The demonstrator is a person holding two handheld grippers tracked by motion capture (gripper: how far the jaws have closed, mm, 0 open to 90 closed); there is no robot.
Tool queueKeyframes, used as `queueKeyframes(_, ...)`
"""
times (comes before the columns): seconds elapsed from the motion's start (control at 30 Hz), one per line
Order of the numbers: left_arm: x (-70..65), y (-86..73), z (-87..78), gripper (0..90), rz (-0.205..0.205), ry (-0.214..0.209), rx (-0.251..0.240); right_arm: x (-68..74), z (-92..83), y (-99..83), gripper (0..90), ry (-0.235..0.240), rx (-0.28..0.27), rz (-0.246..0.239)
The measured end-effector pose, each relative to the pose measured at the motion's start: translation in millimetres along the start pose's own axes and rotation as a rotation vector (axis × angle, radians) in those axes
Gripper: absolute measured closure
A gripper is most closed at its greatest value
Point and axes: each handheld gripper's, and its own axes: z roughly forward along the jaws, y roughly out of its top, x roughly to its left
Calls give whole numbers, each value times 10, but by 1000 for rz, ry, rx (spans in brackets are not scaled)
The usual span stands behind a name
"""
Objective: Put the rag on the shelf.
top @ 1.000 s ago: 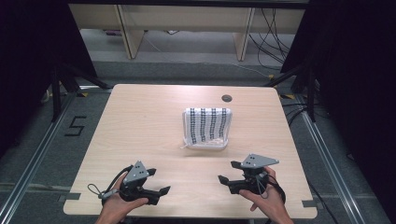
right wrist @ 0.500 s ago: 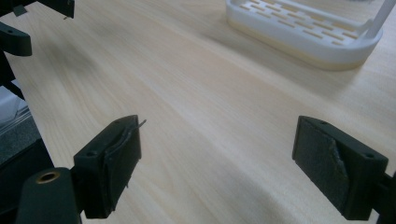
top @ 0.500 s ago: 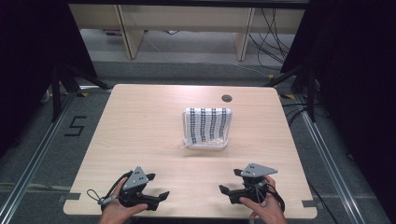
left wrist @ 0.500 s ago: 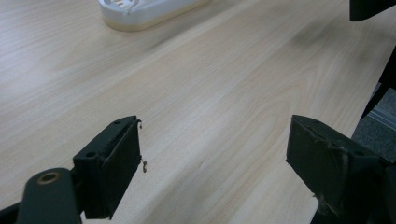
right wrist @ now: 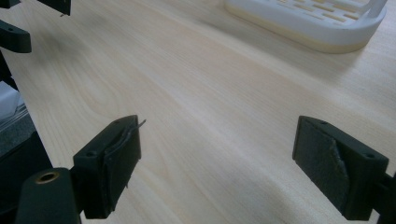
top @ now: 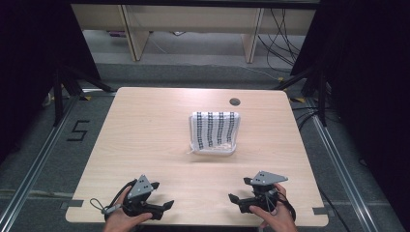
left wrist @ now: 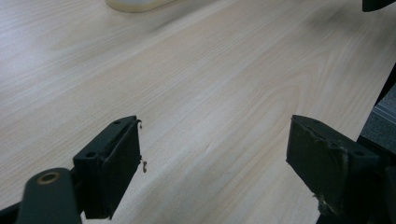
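The white slatted tray (top: pixel 214 132) lies flat near the middle of the counter (top: pixel 145 125), just below a small round hole (top: pixel 235 102), well apart from both tools. We hold the left hand-held gripper (top: pixel 167 206) and the right hand-held gripper (top: pixel 232 199) low at the counter's near edge, each with jaws spread wide and nothing between them; the right's jaws have just been opening.

Table (top: pixel 145 135) – pale wood grain, dark round hole (top: pixel 235 102) near the far edge. Folded cloth (top: pixel 214 133) at centre – white with dark dotted stripes in columns, cream edge. Both grippers, left (top: pixel 162 209) and right (top: pixel 235 200) – black, grey plates on top. Floor (top: pixel 43 145) grey, black "5" (top: pixel 77 130) beside the table's left edge.
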Motion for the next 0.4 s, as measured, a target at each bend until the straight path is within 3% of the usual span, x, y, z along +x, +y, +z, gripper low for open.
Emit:
queueKeyframes(0.1, 34, 1, -12, 169, 22, 4, 15, 3, -3, -6, 166, -5, 8, 25)
queueKeyframes(0.13, 26, 1, -9, 169, 10, 0, 9, -25, 1, -5, 166, -12, -10, -7)
queueKeyframes(0.2, 16, -5, 3, 169, -5, -5, -7, -26, 8, -5, 166, 11, -10, 10)
queueKeyframes(0.23, 22, -3, -8, 169, 5, -1, 9, -36, -5, -1, 167, 2, -2, -6)
queueKeyframes(0.33, 44, -3, -19, 169, 19, -3, 22, -35, 11, -6, 167, 12, -12, 5)
queueKeyframes(0.4, 37, -7, -7, 169, -4, -1, 5, -21, -2, -6, 167, -1, 2, 20)
